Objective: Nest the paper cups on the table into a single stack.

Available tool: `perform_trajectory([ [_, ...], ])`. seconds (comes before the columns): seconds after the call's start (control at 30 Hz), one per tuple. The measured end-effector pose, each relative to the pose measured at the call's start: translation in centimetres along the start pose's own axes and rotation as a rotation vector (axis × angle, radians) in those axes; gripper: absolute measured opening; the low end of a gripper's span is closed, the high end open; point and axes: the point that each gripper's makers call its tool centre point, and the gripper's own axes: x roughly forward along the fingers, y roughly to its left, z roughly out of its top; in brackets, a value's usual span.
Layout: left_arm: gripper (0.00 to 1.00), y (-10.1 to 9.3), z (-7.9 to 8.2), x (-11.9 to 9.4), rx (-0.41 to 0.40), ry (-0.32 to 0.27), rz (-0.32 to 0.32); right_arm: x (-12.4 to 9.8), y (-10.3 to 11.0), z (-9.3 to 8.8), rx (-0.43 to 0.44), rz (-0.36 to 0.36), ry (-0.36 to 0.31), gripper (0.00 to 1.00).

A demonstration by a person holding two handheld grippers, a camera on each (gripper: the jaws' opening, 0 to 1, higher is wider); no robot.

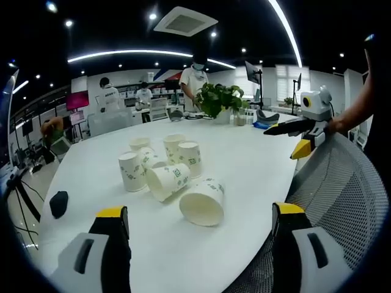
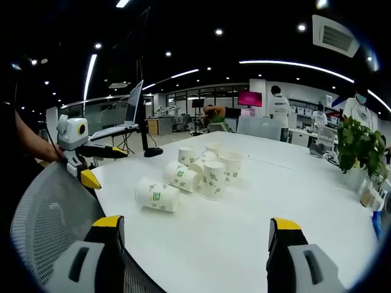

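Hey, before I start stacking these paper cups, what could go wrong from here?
Two cups lie on their sides: the nearest tipped cup and the one behind it. A nudge may roll them toward the table edge.

The upright cups stand tightly bunched, so reaching for one may topple its neighbours.

Both the left gripper and the right gripper are open and hang back from the cluster; thin paper could crush if squeezed hard.

My left gripper jaws ran off bottom edge, bases cut. Same for right gripper. Beyond fingertips, rear paper cups overlapped, nearer ones hid them; exact count unreadable. Green print on cups too small to read. Mesh chair back covered near table edge.
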Motion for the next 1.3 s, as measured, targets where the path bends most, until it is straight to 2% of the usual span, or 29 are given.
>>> perform_trajectory([
  [0.37, 0.91, -0.3, -0.24, 0.0, 0.002, 0.012, -0.013, 0.01, 0.06, -0.07, -0.003, 0.006, 0.0, 1.0],
  [1.3, 0.92, -0.46, 0.23, 0.07, 0.007, 0.0, -0.013, -0.07, -0.24, 0.07, -0.015, 0.003, -0.014, 1.0],
])
